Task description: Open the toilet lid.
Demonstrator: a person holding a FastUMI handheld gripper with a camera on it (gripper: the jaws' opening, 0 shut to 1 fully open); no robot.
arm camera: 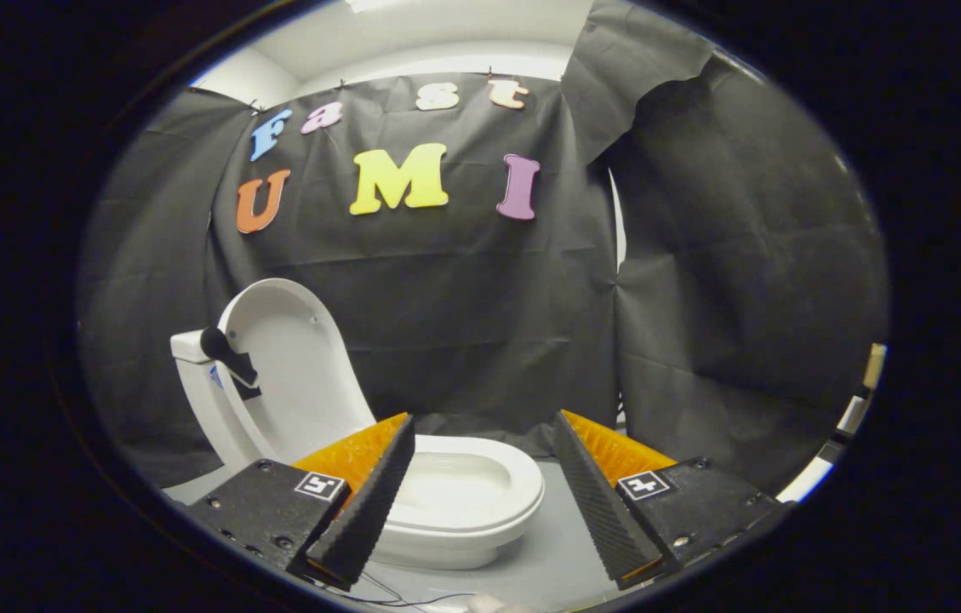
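1. the white oval plastic toilet lid (297,366) stands raised in the left of the frame, leaning back against the small white tank (191,347).
2. the white toilet bowl (480,502) lies uncovered at lower centre.
3. the hand-held gripper (480,434) is spread wide, holding nothing.
4. the opening looks done; likely nothing remains.

The gripper (480,481) has 2 ridged, wedge-shaped jaws, square markers, screws.
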